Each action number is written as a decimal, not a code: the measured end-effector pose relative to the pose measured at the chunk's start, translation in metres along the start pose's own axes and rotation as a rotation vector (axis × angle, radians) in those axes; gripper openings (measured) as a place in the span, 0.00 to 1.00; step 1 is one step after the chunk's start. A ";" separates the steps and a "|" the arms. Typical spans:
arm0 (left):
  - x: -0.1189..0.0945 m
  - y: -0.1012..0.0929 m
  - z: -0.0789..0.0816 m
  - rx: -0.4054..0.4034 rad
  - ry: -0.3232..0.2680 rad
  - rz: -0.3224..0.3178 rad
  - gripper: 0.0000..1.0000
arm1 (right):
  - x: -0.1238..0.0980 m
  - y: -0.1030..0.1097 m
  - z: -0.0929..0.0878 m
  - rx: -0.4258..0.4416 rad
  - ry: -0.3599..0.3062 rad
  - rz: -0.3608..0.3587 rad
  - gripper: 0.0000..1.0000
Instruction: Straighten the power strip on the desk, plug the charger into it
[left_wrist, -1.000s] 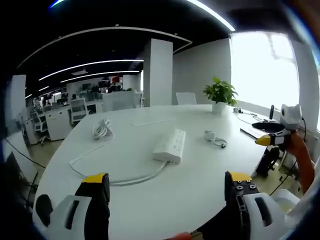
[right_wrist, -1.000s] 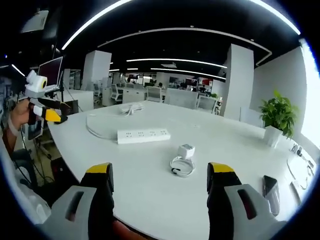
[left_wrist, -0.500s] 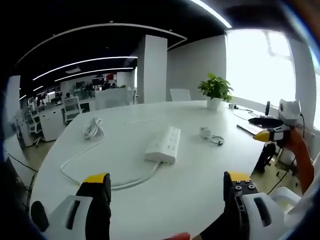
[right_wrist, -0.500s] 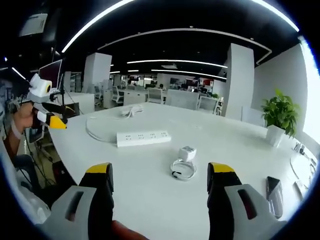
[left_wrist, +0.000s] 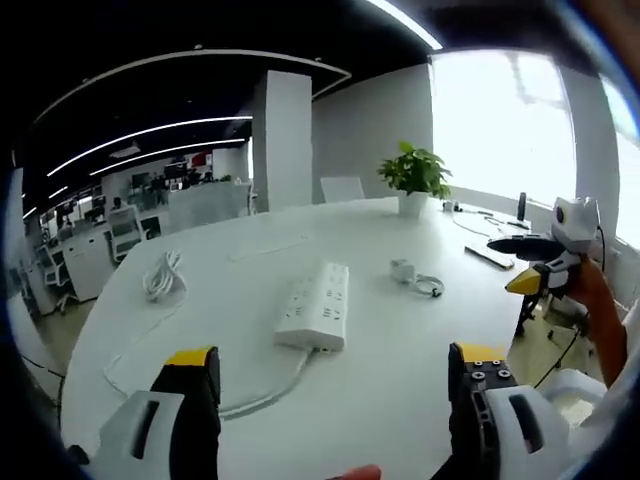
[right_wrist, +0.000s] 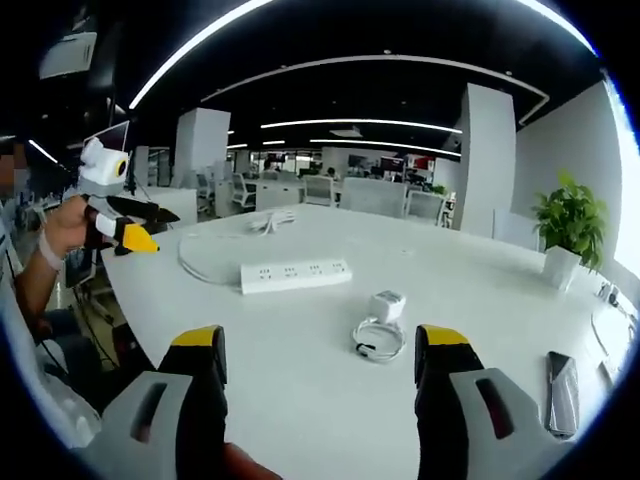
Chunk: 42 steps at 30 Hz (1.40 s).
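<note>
Left gripper (left_wrist: 330, 370) was level, jaws wide apart, gripping nothing. Right gripper (right_wrist: 320, 350) likewise: jaws spread, nothing between them. Each appeared in the other's view, held in a hand (right_wrist: 68, 226) out at the side, yellow tips forward, wrist bare.

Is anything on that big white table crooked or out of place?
The power strip lies at a slant on the table, square with no edge, and its cord loops loosely to a coiled bundle. The charger sits unplugged beside it on its own coiled cable. Nothing looks spilled or broken.
</note>
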<state>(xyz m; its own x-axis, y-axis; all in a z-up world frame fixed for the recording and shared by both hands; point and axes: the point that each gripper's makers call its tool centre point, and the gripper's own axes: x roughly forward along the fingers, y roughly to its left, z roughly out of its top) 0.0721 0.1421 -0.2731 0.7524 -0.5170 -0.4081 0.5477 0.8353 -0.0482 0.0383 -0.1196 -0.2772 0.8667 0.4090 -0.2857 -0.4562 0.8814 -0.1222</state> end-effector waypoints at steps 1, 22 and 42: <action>0.004 0.001 0.000 -0.003 0.008 -0.004 0.96 | 0.000 0.000 0.000 0.002 0.003 0.000 0.76; 0.066 0.004 -0.001 -0.017 0.061 -0.028 0.96 | 0.014 0.007 0.010 0.073 -0.072 0.052 0.76; 0.098 0.013 -0.006 -0.016 0.103 -0.020 0.96 | 0.010 0.005 0.002 0.092 -0.059 0.038 0.76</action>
<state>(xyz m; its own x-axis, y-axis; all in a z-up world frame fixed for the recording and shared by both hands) 0.1503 0.1033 -0.3192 0.6995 -0.5124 -0.4981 0.5558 0.8283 -0.0715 0.0450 -0.1109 -0.2789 0.8606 0.4535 -0.2318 -0.4711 0.8817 -0.0241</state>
